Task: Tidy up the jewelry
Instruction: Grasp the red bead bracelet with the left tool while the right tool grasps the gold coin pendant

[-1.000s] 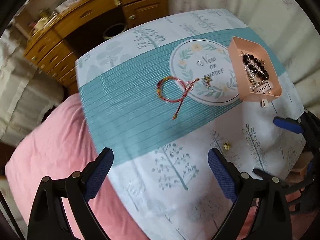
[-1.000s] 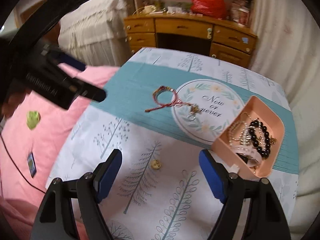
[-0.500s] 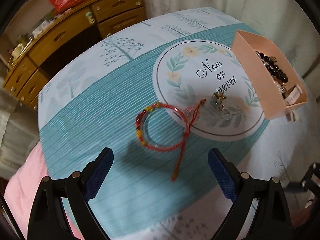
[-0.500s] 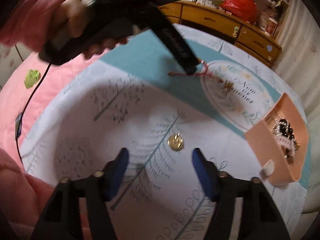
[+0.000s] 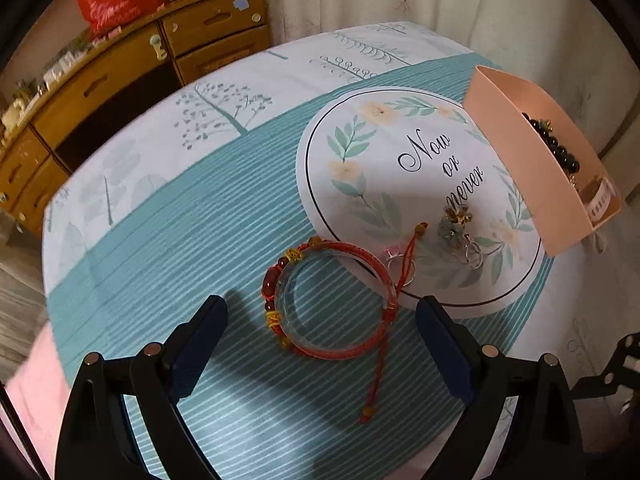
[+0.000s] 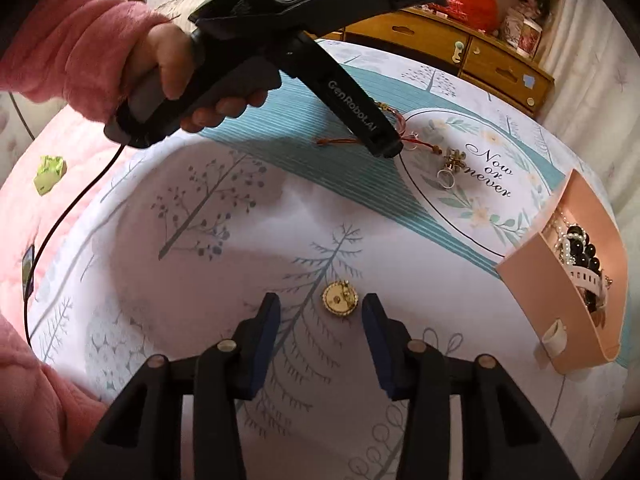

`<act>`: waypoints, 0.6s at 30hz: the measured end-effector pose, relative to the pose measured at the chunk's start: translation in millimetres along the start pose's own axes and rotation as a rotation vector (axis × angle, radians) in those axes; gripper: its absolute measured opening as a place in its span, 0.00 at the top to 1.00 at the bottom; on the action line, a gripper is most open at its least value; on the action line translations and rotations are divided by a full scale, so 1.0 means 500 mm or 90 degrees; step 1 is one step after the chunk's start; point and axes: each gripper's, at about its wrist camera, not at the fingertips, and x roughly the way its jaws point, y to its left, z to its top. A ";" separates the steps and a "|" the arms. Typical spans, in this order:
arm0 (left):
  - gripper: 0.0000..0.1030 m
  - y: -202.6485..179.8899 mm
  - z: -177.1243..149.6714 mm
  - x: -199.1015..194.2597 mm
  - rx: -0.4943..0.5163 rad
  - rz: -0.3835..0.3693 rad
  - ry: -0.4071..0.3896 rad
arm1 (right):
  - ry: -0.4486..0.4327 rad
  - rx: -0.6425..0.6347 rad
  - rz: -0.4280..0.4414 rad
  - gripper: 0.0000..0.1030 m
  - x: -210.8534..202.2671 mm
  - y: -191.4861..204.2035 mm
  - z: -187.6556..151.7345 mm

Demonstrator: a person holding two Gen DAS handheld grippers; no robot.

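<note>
Two claws low over the desk: right claw closing, small round gold brooch lower centre between its pads, untouched; left claw spread around red braided cord bracelet.

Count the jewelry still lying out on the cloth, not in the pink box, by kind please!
Red bracelets: 1
Rings: 2, a pink-stone ring and a silver ring
Flower charm: 1
Gold round brooch: 1
Total: 5

The pink box holds more pieces, too tangled to count.
</note>
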 end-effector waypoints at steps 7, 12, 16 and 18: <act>0.38 0.003 -0.001 -0.010 0.001 -0.002 -0.025 | -0.005 0.013 0.005 0.73 0.003 -0.011 0.006; 0.38 -0.002 -0.005 -0.014 -0.003 0.003 -0.020 | -0.005 0.042 0.019 0.81 0.005 -0.030 0.008; 0.38 -0.006 -0.017 -0.025 -0.017 0.005 -0.008 | 0.003 0.033 0.009 0.81 0.007 -0.024 0.011; 0.38 -0.009 -0.028 -0.038 -0.029 0.008 -0.004 | 0.010 0.049 0.015 0.81 0.009 -0.031 0.016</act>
